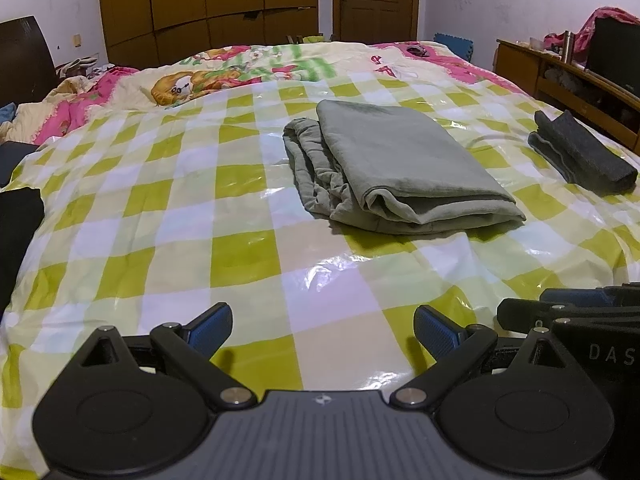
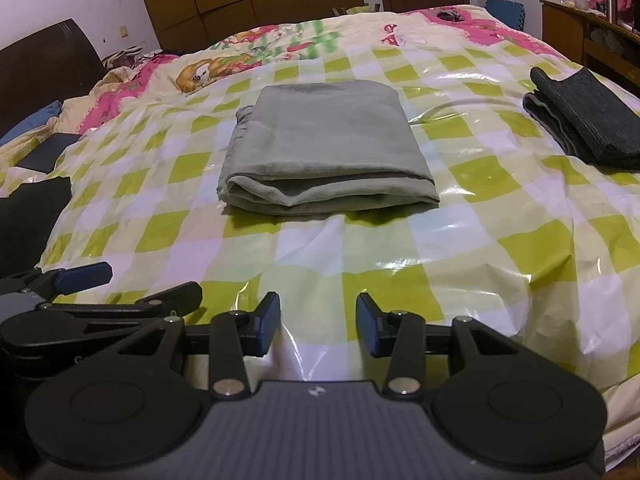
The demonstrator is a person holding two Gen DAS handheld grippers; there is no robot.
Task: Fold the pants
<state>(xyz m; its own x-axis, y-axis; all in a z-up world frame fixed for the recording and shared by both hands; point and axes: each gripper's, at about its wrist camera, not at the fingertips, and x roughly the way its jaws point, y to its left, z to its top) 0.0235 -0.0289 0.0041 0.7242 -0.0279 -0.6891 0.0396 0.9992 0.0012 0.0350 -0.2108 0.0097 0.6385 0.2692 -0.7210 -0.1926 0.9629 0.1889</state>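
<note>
Grey-green pants (image 1: 396, 168) (image 2: 324, 152) lie folded into a thick rectangle on the checked plastic sheet (image 1: 240, 248) (image 2: 500, 240) that covers the bed. My left gripper (image 1: 323, 326) hovers over the near part of the sheet, well short of the pants, jaws open wide with nothing between them. My right gripper (image 2: 318, 324) is beside it, also short of the pants, open and empty. Each gripper shows at the edge of the other's view: the right gripper's black body (image 1: 580, 320) at the right, the left gripper's blue-padded finger (image 2: 84, 274) at the left.
A folded dark grey garment (image 1: 580, 156) (image 2: 592, 120) lies at the right side of the bed. Black cloth (image 1: 16, 232) (image 2: 32, 216) sits at the left edge. A cartoon-print quilt (image 1: 224, 72) covers the far end. A wooden cabinet (image 1: 568, 84) stands at right, a wardrobe (image 1: 208, 4) behind.
</note>
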